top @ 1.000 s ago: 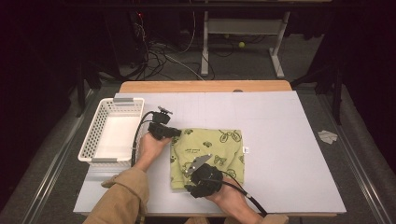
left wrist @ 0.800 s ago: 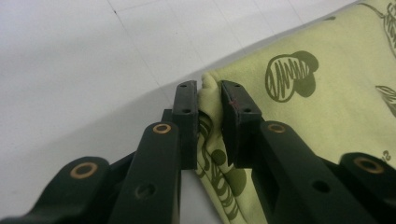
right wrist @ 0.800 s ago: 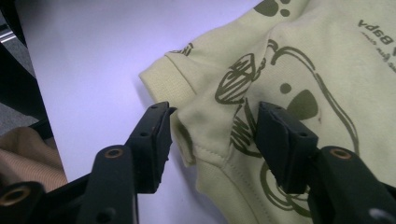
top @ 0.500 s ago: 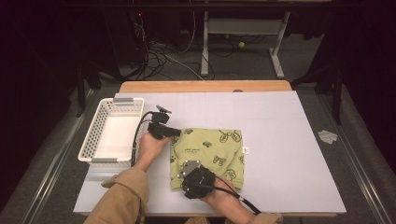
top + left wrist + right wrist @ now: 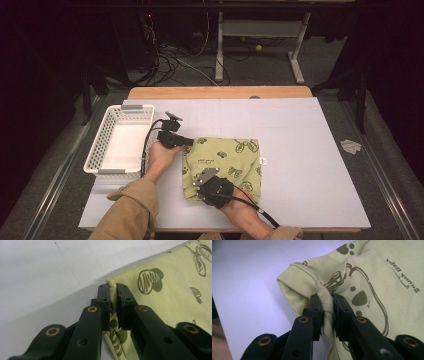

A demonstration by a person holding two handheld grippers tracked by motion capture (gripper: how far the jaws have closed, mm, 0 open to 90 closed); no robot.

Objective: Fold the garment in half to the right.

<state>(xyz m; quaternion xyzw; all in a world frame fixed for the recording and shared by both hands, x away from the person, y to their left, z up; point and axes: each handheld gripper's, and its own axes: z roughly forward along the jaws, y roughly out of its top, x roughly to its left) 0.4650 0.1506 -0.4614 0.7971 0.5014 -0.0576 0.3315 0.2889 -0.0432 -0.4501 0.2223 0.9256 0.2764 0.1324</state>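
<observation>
- Cloth point(image 5: 223, 165), green and printed, lies folded on the table point(image 5: 310, 150) between our two grippers, with a white basket point(image 5: 120, 145) beyond the left one.
- We have just been closing both pairs of jaws; the right gripper point(image 5: 327, 300) has shifted from the cloth's middle to its near-left corner.
- Left gripper point(image 5: 112, 290) now pinches the far-left corner.
- Right gripper clamps a bunched edge fold.
- With both corners gripped, we judge the cloth ready to lift or fold.

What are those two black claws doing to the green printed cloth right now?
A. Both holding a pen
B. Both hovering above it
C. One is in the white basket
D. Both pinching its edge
D: the left claw and the right claw each have a fold of the green cloth squeezed between their pads.
</observation>
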